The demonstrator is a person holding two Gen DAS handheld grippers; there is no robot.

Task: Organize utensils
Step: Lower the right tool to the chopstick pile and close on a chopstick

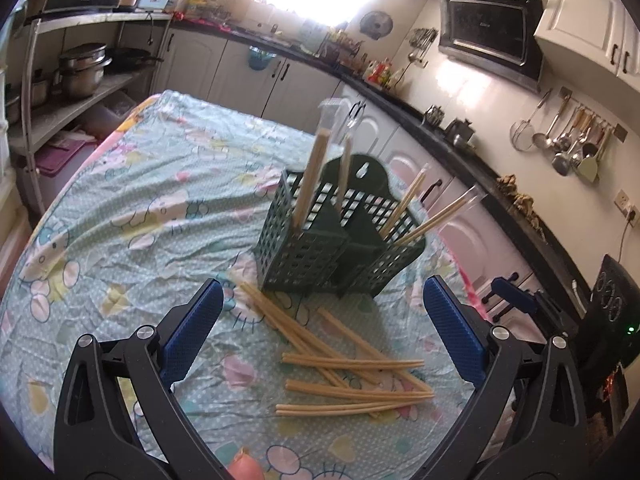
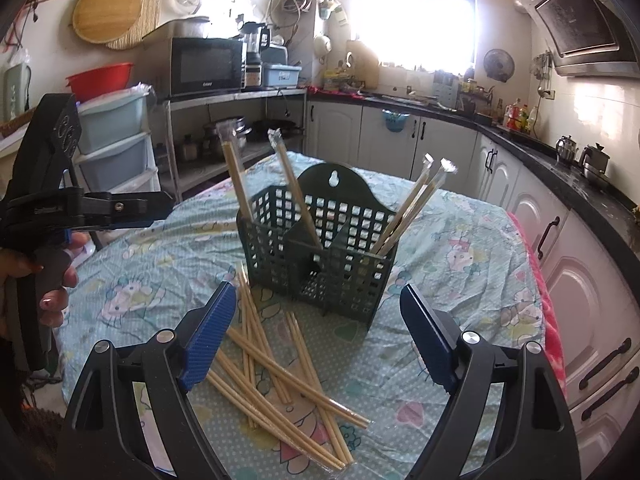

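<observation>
Both tools are spread wide and hold nothing. From its own camera, the left tool (image 1: 322, 330) hovers above a loose pile of wrapped chopsticks (image 1: 352, 364) lying crisscrossed on the cloth-covered counter (image 1: 132, 200). The right tool (image 2: 316, 338) hovers over the same pile (image 2: 280, 376) from another side. Just behind the pile stands a dark green slotted utensil holder (image 1: 340, 240) with dividers, already carrying four wrapped pairs that lean outward, two on one side and two on the other.

Likely risks, as a judgement: the chopsticks overlap, so closing on one pair could drag or flick its neighbours, or pinch two pairs at once. Their clear wrappers look slippery, so a pair could slide out when lifted. The holder looks light and sits on wrinkled cloth; a push from a tool or a long pair going in at an angle could tip it or knock the leaning pairs. With both tools over one pile, they could also collide.

Hard to make out: the wrappers mostly vanish against the cloth, so the exact count of pairs is uncertain. The holder's floor and the lower ends of the standing pairs are hidden. An orange-pink object (image 1: 244, 466) is cut off at the left view's bottom edge.
</observation>
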